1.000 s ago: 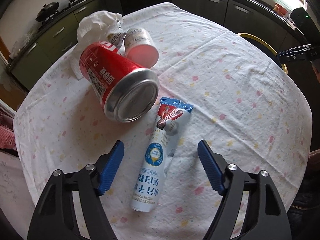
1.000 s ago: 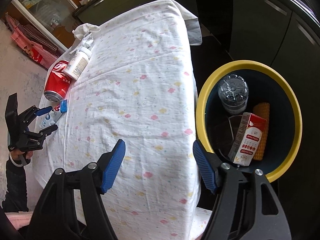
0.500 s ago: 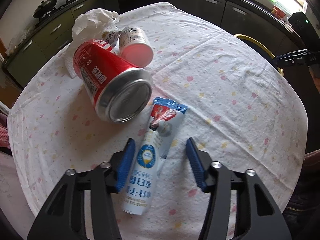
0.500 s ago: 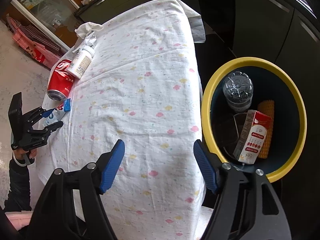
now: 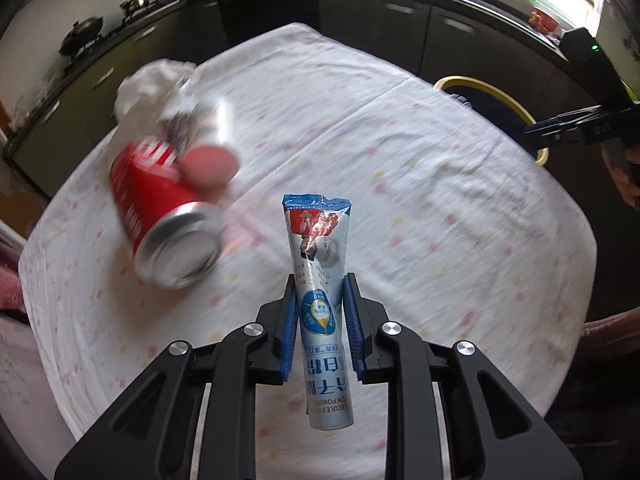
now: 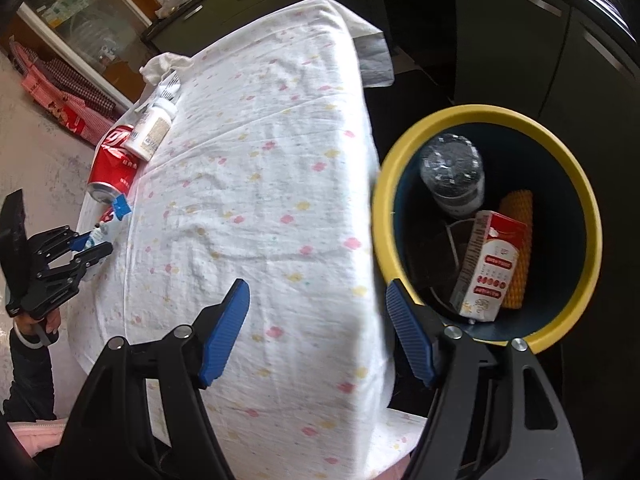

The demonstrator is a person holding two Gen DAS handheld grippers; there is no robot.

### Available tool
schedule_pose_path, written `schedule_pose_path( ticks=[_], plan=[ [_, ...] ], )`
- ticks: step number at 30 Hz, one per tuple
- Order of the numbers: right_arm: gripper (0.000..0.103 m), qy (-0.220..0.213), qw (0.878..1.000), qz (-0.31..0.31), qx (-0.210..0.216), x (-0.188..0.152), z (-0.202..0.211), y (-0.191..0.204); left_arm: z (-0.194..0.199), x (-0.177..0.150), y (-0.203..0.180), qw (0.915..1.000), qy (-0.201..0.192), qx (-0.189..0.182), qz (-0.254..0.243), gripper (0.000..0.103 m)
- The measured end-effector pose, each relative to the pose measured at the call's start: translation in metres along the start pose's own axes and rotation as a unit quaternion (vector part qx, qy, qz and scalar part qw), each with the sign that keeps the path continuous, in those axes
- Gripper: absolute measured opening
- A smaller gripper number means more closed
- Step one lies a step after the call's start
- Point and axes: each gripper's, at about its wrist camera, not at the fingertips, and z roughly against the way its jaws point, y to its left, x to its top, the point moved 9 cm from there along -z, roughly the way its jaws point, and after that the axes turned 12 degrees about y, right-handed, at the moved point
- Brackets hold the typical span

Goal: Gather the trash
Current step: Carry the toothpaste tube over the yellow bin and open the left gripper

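A long white-and-blue powder packet [image 5: 316, 232] stands lifted off the flowered tablecloth [image 5: 400, 160], with my left gripper [image 5: 320, 284] shut on its lower half. Left of it lie a red drink can [image 5: 160, 208], a white bottle [image 5: 208, 136] and a crumpled tissue [image 5: 148, 84], all blurred. In the right wrist view the left gripper [image 6: 94, 246] holds the packet [image 6: 107, 228] at the table's far left, near the can [image 6: 114, 164]. My right gripper [image 6: 317, 286] hangs open and empty over the table's edge beside the yellow-rimmed bin [image 6: 584, 208].
The bin holds a plastic bottle [image 6: 452, 176], a red-and-white carton [image 6: 488, 268] and a corn cob [image 6: 518, 240]. It stands on the floor right of the table [image 6: 260, 160]. Dark kitchen cabinets [image 5: 400, 28] run behind. A red checked cloth [image 6: 68, 88] lies far left.
The left jaws have closed onto the packet and raised it off the cloth, turning it upright. The right gripper has stayed open and nearly still by the bin.
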Motion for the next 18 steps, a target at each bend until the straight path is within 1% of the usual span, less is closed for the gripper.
schedule_pose_path(
  ticks=[4, 8, 11, 14, 18],
  plan=[
    [0.067, -0.01, 1.0, -0.015, -0.004, -0.005, 0.007, -0.02, 0.011, 0.025, -0.036, 0.9993, -0.014, -0.011, -0.031, 0.023],
    [0.067, -0.022, 0.999, -0.036, -0.01, -0.012, 0.019, -0.048, 0.014, 0.067, -0.087, 0.9961, -0.024, -0.029, -0.081, 0.023],
    [0.067, -0.04, 0.997, -0.058, -0.025, -0.02, 0.032, -0.076, 0.01, 0.096, -0.119, 0.9928, -0.027, -0.042, -0.109, 0.023],
    [0.067, -0.054, 0.994, -0.084, -0.033, -0.03, 0.045, -0.104, 0.003, 0.135, -0.163, 0.988, -0.032, -0.059, -0.139, 0.023],
    [0.067, -0.064, 0.991, -0.115, -0.039, -0.04, 0.054, -0.139, -0.013, 0.177, -0.21, 0.9834, -0.029, -0.077, -0.162, 0.023]
  ],
)
